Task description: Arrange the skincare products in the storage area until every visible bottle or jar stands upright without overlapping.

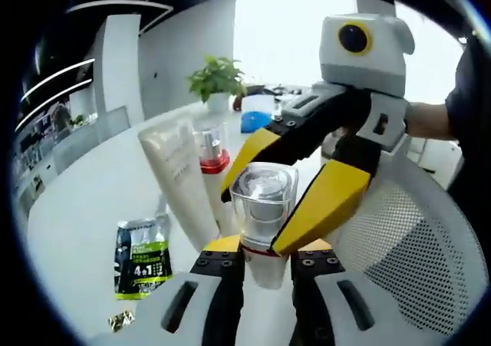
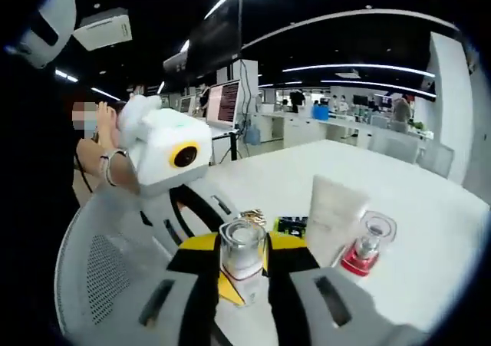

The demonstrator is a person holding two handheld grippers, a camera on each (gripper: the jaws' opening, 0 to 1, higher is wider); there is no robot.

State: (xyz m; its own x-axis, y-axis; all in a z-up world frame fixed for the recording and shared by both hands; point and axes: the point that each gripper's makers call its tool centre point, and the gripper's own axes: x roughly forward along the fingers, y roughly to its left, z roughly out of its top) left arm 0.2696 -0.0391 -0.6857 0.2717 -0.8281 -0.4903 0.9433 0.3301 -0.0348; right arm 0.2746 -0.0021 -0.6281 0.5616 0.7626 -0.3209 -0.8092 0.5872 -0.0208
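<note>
Two tools on one clear-capped bottle [image 1: 263,208]. Left tool [image 1: 265,258] low in the left gripper view, black jaws with yellow tips closed tight against the bottle's white lower body, just under a red band. Right tool [image 1: 295,189] reaching in from the upper right of that view, long yellow jaws pressed to either side of the clear cap, clamped on it. Same bottle [image 2: 242,258] in the right gripper view, upright between that view's own jaws, right tool [image 2: 242,273] shut against its sides; left tool [image 2: 222,238] coming in from the left behind it, yellow tips touching the bottle lower down. White mesh chair back [image 1: 418,238] just beside the bottle. Just behind the bottle, a white tube [image 1: 178,173] standing tilted on the white surface [image 1: 84,215], and touching it a small bottle with a red collar and clear top [image 1: 212,158]. Left of the tube, a green-and-black packet [image 1: 142,258] lying flat, a small gold wrapper [image 1: 120,321] near it. Farther back on the surface, a potted plant [image 1: 217,81] and a blue container [image 1: 255,120]. Beyond, an office with desks and monitors [image 2: 227,102].
</note>
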